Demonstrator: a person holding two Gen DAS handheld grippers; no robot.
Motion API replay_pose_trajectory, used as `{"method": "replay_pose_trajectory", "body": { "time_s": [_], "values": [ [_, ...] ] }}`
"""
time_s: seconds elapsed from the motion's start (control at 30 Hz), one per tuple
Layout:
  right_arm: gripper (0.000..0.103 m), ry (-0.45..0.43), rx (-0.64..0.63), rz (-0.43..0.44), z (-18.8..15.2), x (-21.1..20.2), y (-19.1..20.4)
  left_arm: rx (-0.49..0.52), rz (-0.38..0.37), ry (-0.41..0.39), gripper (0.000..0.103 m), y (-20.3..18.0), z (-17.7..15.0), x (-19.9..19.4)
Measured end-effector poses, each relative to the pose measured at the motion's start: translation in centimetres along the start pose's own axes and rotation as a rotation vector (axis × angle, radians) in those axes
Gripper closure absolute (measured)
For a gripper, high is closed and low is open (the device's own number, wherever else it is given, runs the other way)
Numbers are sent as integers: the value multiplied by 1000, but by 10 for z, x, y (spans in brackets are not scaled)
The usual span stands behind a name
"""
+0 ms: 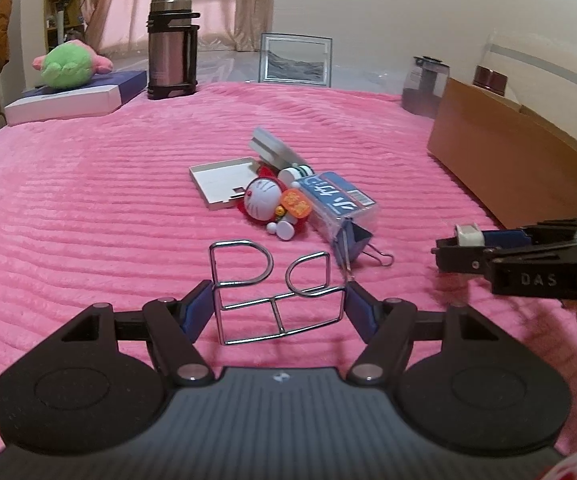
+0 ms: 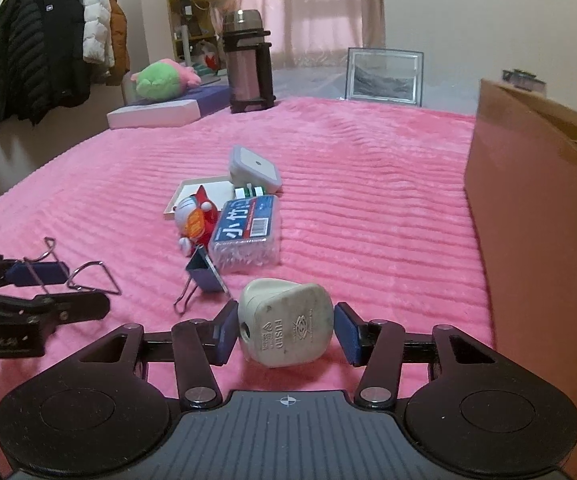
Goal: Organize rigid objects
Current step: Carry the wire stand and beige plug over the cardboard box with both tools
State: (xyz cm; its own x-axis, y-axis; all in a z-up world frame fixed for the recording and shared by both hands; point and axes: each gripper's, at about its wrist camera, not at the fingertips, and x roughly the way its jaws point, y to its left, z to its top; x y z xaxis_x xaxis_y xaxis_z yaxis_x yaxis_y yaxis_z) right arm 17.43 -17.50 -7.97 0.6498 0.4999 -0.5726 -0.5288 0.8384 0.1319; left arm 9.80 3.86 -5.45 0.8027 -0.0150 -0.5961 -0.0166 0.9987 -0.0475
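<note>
My left gripper (image 1: 278,306) is shut on a chrome wire rack (image 1: 276,292), its blue pads pressing both sides just above the pink blanket. From the right wrist view this gripper (image 2: 48,288) and the wire rack (image 2: 92,280) show at the left. My right gripper (image 2: 286,332) is shut on a white fused plug (image 2: 288,320), and it shows at the right (image 1: 462,246) with the plug (image 1: 468,235). Mid-blanket lie a cat figure (image 1: 266,204), a clear box with a blue label (image 1: 336,204), a blue binder clip (image 1: 354,242), a white tray (image 1: 220,182) and a grey-lidded container (image 2: 254,168).
A brown cardboard box (image 2: 536,220) stands along the right side. At the back are a steel flask (image 1: 172,44), a picture frame (image 1: 296,60), a plush toy (image 1: 68,66) on a flat box, and dark jars (image 1: 424,84). Coats (image 2: 48,40) hang at far left.
</note>
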Motion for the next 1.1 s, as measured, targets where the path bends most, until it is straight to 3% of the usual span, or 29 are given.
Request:
{"method": "replay_pose_trajectory", "body": {
  "time_s": [0.5, 1.1],
  "values": [
    [55, 10, 80, -38, -26, -70, 13, 46, -40, 30, 37, -25, -5, -36],
    [55, -33, 94, -69, -32, -110, 10, 83, -80, 16, 37, -51, -1, -56]
  ]
}}
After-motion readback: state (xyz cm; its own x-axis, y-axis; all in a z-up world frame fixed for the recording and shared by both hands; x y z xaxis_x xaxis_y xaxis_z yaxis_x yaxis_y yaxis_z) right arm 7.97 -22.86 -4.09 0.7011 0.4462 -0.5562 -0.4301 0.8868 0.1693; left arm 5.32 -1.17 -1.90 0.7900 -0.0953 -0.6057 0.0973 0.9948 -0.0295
